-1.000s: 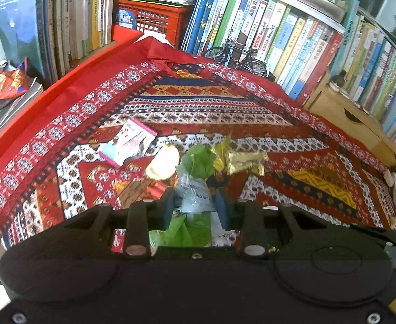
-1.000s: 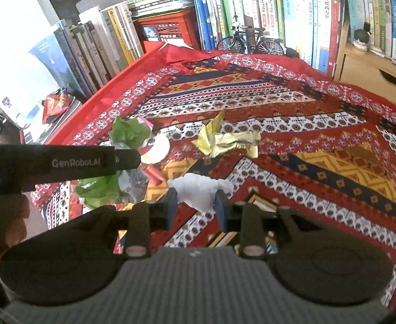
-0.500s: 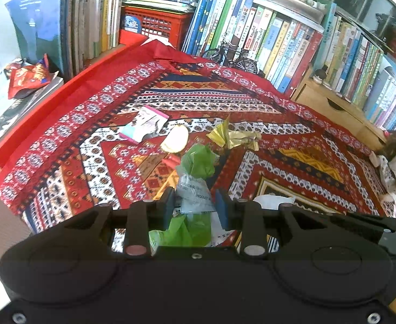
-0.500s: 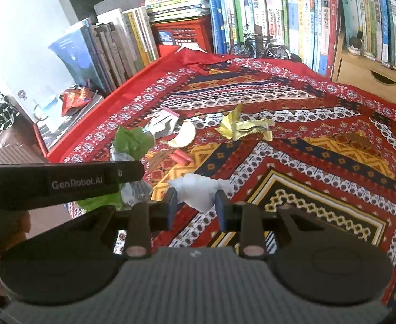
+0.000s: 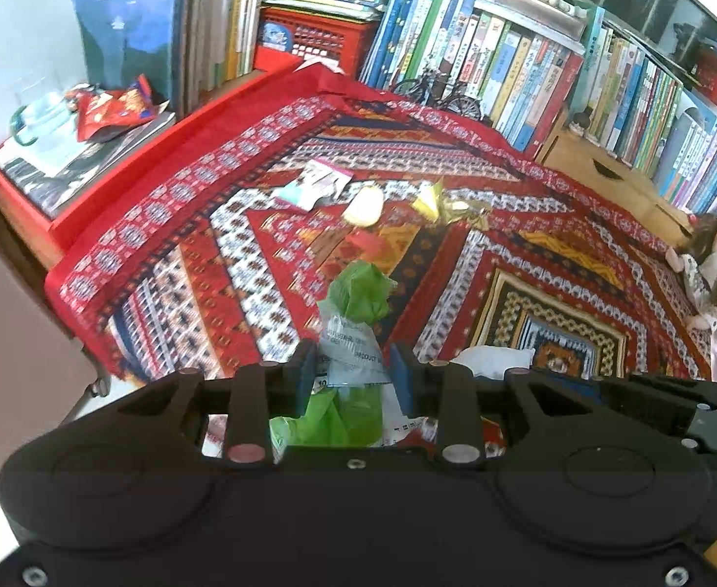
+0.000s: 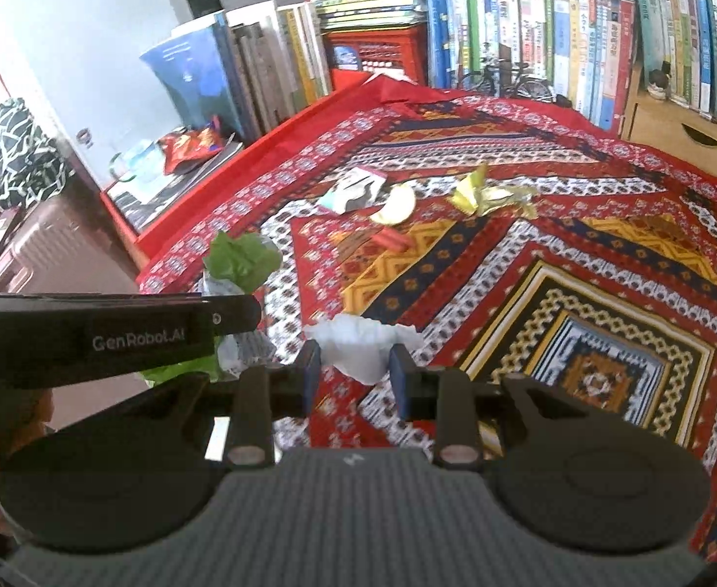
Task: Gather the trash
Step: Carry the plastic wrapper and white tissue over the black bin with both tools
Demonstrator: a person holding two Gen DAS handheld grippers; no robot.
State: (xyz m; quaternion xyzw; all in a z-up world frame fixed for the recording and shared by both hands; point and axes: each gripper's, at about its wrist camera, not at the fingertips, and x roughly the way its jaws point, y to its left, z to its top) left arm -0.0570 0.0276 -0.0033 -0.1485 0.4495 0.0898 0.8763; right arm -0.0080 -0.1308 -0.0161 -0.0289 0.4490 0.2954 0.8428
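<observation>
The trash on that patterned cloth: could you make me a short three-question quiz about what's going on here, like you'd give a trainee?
1. True or false: the left gripper is shut on a green and clear wrapper.
2. What does the right gripper hold? A) crumpled white tissue B) gold foil C) a book
3. Name one piece of trash that lies on the patterned cloth.

Key:
1. True.
2. A, the crumpled white tissue.
3. Any of: the gold foil wrapper, the pale yellow piece, the pink-edged packet.
</observation>
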